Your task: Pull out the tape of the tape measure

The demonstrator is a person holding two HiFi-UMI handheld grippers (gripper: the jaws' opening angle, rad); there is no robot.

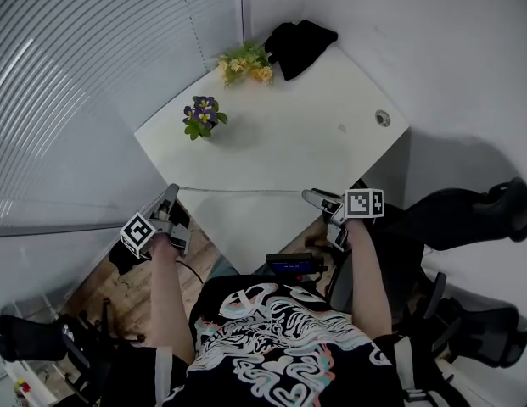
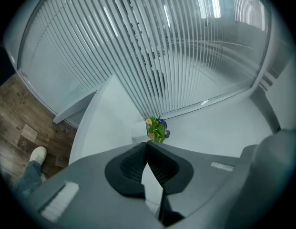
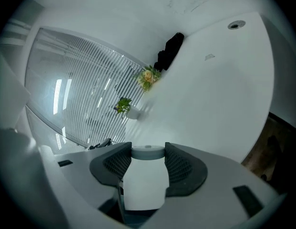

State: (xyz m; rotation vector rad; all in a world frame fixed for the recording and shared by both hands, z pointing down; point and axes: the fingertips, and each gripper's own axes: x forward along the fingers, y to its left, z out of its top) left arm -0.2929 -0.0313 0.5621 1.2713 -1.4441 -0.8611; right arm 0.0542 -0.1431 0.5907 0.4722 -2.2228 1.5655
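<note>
Count on hand: 1 table (image 1: 314, 134); 2 flower pots – purple flower pot (image 1: 202, 117), yellow flower pot (image 1: 244, 63); 1 black cloth (image 1: 299, 45); 1 tape measure (image 3: 144, 178); 2 grippers – left gripper (image 1: 171, 191), right gripper (image 1: 310, 197); 1 cable hole (image 1: 382, 118) in tabletop.

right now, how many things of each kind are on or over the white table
potted flowers: 2, purple and yellow
black bundle: 1
tape measure: 1
total: 4
</note>
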